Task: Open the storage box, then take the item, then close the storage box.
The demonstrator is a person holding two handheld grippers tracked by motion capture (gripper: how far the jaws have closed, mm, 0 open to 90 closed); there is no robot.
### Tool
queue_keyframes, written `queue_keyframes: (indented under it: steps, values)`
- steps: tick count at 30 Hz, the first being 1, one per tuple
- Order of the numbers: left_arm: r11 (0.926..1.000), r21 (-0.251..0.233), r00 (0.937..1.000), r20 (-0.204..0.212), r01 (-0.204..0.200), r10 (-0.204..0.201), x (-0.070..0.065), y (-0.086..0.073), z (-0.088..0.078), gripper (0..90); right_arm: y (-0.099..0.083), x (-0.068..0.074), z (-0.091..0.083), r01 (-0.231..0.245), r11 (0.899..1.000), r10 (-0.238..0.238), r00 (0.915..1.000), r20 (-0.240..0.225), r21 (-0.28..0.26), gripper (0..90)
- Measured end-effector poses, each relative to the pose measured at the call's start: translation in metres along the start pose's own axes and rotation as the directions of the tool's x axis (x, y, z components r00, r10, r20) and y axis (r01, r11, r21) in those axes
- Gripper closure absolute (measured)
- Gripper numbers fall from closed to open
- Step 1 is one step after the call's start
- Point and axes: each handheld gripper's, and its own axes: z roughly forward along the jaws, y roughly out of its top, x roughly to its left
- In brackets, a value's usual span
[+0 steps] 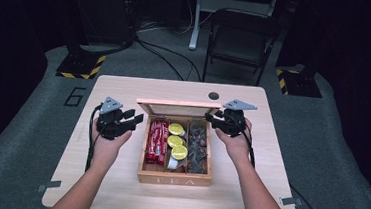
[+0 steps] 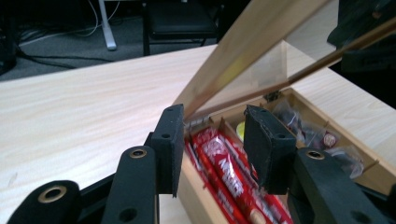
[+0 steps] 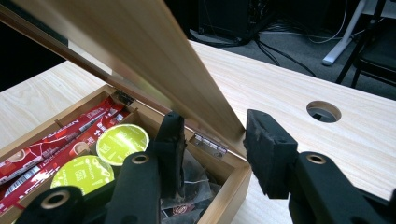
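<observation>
A lab or recording studio, not a home. A pale wooden table (image 1: 124,87) stands alone on grey carpet (image 1: 15,136) with darkness around it. Black stand bases with yellow-black hazard tape (image 1: 82,66) sit at the upper left and upper right, cables (image 1: 162,57) trail over the floor, and a folding chair (image 1: 239,38) stands behind.

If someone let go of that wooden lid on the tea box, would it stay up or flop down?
The lid leans partly open on small hinges, so it would probably swing shut. It looks like a stiff wooden frame with a clear pane, likely light but clattery.
</observation>
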Motion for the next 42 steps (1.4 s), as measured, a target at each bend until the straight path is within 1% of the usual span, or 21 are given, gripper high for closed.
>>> queue_keyframes:
  steps: [1,2,4,5,9,10,11,14,19,21,23,29,30,33,34,35,36,38,39,41,42]
  values:
    - [1.0000,0.000,1.0000,0.000,0.000,0.000,0.000,0.000,0.000,58.4,0.000,0.000,0.000,0.000,1.000,0.000,1.0000,0.000,0.000,58.0]
    - [1.0000,0.007,1.0000,-0.003,0.005,-0.005,0.002,-0.006,-0.002,58.3,0.000,0.000,0.000,-0.002,1.000,0.002,1.0000,-0.003,0.002,57.9]
    - [0.9999,0.014,1.0000,-0.007,0.003,-0.003,0.004,-0.011,-0.004,57.9,0.000,0.000,0.000,-0.004,1.000,0.004,1.0000,-0.004,0.002,57.9]
    - [0.9999,0.011,0.9999,-0.012,0.006,-0.006,0.004,-0.013,-0.004,57.6,0.000,0.000,0.000,-0.003,1.000,0.003,1.0000,-0.005,0.002,57.9]
    - [0.9995,0.027,0.9997,-0.015,0.018,-0.018,0.005,-0.023,-0.008,55.6,0.000,-0.001,0.000,-0.008,1.000,0.008,1.0000,-0.003,0.000,57.9]
    - [0.9995,0.020,0.9996,-0.016,0.024,-0.024,0.005,-0.025,-0.008,55.5,0.000,-0.001,0.000,-0.009,1.000,0.009,1.0000,-0.004,0.000,57.9]
    - [0.9995,0.020,0.9996,-0.016,0.024,-0.024,0.005,-0.025,-0.008,55.5,0.000,-0.001,0.000,-0.008,1.000,0.008,1.0000,-0.004,0.000,57.9]
    - [0.9986,0.032,0.9991,-0.005,0.042,-0.042,0.004,-0.034,-0.006,54.1,0.000,-0.001,0.000,-0.008,1.000,0.008,1.0000,-0.004,0.000,57.9]
    - [0.9980,0.040,0.9988,0.001,0.049,-0.049,0.001,-0.038,-0.002,51.0,0.000,0.000,0.000,-0.003,1.000,0.003,1.0000,-0.005,0.001,57.9]
    - [0.9976,0.045,0.9985,0.005,0.054,-0.054,-0.001,-0.041,0.000,50.9,0.000,0.000,0.000,-0.002,1.000,0.002,1.0000,-0.004,0.002,57.9]
    - [0.9971,0.061,0.9989,0.009,0.045,-0.046,-0.006,-0.043,0.005,50.9,0.000,0.000,-0.001,-0.002,1.000,0.002,1.0000,-0.005,0.004,57.8]
    - [0.9961,0.074,0.9986,0.018,0.047,-0.049,-0.015,-0.047,0.011,51.0,-0.001,0.000,0.000,-0.001,1.000,0.001,1.0000,-0.005,0.000,57.9]
    - [0.9958,0.077,0.9984,0.022,0.050,-0.052,-0.019,-0.048,0.015,51.0,-0.001,-0.001,0.000,-0.001,1.000,0.001,1.0000,-0.006,-0.001,57.9]
    - [0.9957,0.081,0.9985,0.026,0.045,-0.047,-0.022,-0.048,0.019,51.2,-0.001,-0.001,0.000,-0.001,1.000,0.001,1.0000,-0.006,0.000,57.9]
    - [0.9953,0.082,0.9982,0.027,0.050,-0.053,-0.025,-0.049,0.023,51.2,-0.001,-0.001,0.000,0.000,1.000,0.000,1.0000,-0.007,-0.001,57.9]
    - [0.9953,0.082,0.9982,0.027,0.050,-0.053,-0.025,-0.049,0.023,51.2,0.000,-0.001,0.000,0.000,1.000,0.000,1.0000,-0.007,-0.002,57.9]
    - [0.9944,0.084,0.9974,0.030,0.063,-0.066,-0.027,-0.051,0.027,51.2,0.000,-0.001,0.000,0.000,1.000,0.000,1.0000,-0.008,-0.002,57.9]
    - [0.9935,0.092,0.9969,0.034,0.067,-0.071,-0.030,-0.052,0.032,51.6,0.000,-0.001,0.000,-0.006,1.000,0.006,1.0000,-0.007,-0.002,57.9]
    - [0.9935,0.092,0.9969,0.034,0.067,-0.071,-0.030,-0.052,0.032,52.0,0.000,-0.001,0.000,-0.005,1.000,0.005,1.0000,-0.007,-0.002,57.9]
    - [0.9934,0.089,0.9969,0.022,0.073,-0.075,-0.034,-0.054,0.038,52.5,0.000,-0.001,0.000,-0.005,1.000,0.005,1.0000,-0.007,-0.003,57.9]
    - [0.9924,0.097,0.9970,0.010,0.076,-0.077,-0.038,-0.055,0.044,53.7,0.000,-0.001,0.000,-0.006,1.000,0.006,1.0000,-0.007,-0.002,57.9]
